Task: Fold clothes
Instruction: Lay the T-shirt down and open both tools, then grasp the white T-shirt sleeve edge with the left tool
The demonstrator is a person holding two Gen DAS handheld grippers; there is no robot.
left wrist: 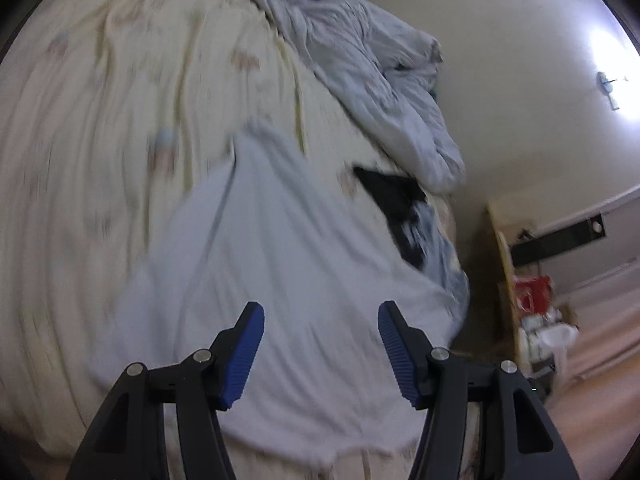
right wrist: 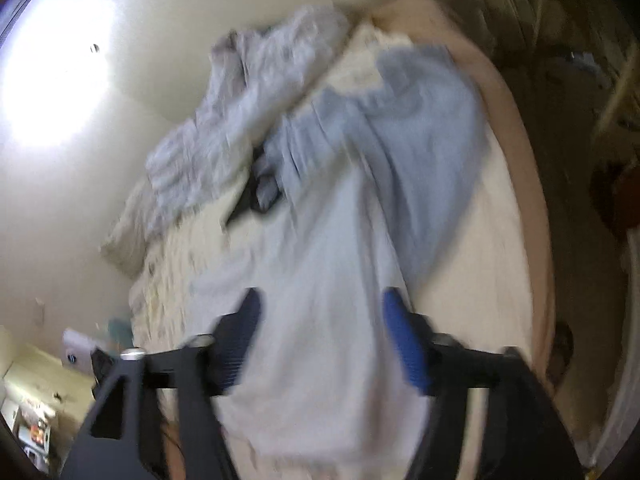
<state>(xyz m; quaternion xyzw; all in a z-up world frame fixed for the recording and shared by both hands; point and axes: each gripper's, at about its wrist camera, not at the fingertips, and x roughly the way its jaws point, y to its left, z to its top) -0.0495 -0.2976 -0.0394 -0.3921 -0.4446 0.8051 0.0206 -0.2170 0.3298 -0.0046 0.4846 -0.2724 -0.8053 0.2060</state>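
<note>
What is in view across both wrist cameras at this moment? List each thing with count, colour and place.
light blue garment: one, pale blue, spread on the bed in front of both tools
bed sheet: one, cream with a faint print, covering the bed
quilt: one, grey-white, bunched along the wall side of the bed
dark garment: one, black, beside the quilt, at the light blue garment's edge
wall: one, off-white, behind the bed
red item: one, on the floor past the bed; blurred
left tool: one, black with blue pads, open, holding nothing
right tool: one, black with blue pads, open, holding nothing
</note>
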